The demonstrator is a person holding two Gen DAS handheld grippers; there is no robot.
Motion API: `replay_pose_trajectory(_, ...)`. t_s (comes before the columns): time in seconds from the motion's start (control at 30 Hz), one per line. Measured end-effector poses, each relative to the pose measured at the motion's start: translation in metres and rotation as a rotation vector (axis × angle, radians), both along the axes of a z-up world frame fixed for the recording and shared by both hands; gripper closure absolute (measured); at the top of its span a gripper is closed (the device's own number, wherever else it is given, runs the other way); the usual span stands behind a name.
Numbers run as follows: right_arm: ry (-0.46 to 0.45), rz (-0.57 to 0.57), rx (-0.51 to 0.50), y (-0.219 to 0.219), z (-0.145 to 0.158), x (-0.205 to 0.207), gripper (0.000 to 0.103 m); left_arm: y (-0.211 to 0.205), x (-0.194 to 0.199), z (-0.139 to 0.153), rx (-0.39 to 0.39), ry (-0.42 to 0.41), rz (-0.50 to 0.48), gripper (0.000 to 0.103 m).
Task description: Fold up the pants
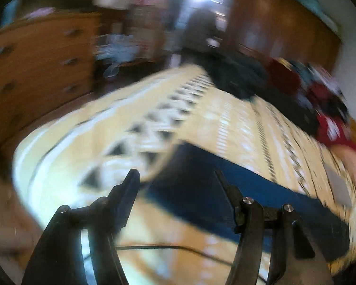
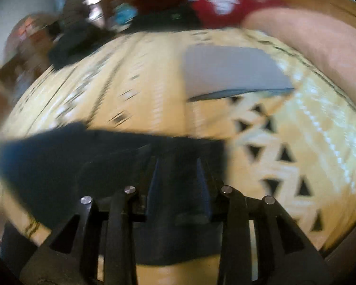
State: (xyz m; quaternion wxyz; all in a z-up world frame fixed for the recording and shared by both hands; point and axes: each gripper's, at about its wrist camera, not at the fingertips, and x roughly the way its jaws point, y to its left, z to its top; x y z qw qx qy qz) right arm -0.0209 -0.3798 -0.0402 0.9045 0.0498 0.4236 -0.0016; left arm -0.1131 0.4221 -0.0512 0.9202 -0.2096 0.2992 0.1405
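Your left gripper point(image 1: 175, 178) hangs with jaws apart, empty, above the dark blue pants point(image 1: 225, 190) lying on the patterned bedspread point(image 1: 201, 118). Your right gripper point(image 2: 178, 163) is over the pants; its grip cannot be told.

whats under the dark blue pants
The dark blue pants lie on a cream and yellow bedspread with black triangle patterns, which shows on all sides of them. Whatever sits directly beneath the fabric is covered, and both views are blurred.
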Motion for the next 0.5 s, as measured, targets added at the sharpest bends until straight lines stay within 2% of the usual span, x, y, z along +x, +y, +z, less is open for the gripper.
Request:
replay_pose_trajectory(0.07,0.019,0.095,0.027,0.043,-0.004,-0.002,0.070,0.019,-0.017,-0.015,-0.094,0.018,0.025,0.038)
replay_pose_trajectory(0.13,0.025,0.183,0.035,0.083,-0.007,0.000,0.070,0.021,-0.025,-0.027,-0.193,0.004,-0.025,0.038)
replay_pose_trajectory(0.27,0.080,0.372,0.080,0.183,-0.019,0.019,0.070,0.010,-0.024,-0.047,-0.310,-0.014,-0.125,0.037)
replay_pose_trajectory(0.33,0.088,0.450,0.088,0.221,-0.020,0.023,0.069,0.008,-0.013,-0.063,-0.367,-0.001,-0.106,0.032)
replay_pose_trajectory(0.43,0.097,0.559,0.105,0.280,-0.019,0.022,0.061,0.011,0.004,-0.086,-0.482,0.023,-0.071,0.032)
replay_pose_trajectory(0.5,0.089,0.618,0.087,0.314,-0.016,0.019,0.057,0.010,0.012,-0.094,-0.524,0.019,-0.080,0.029)
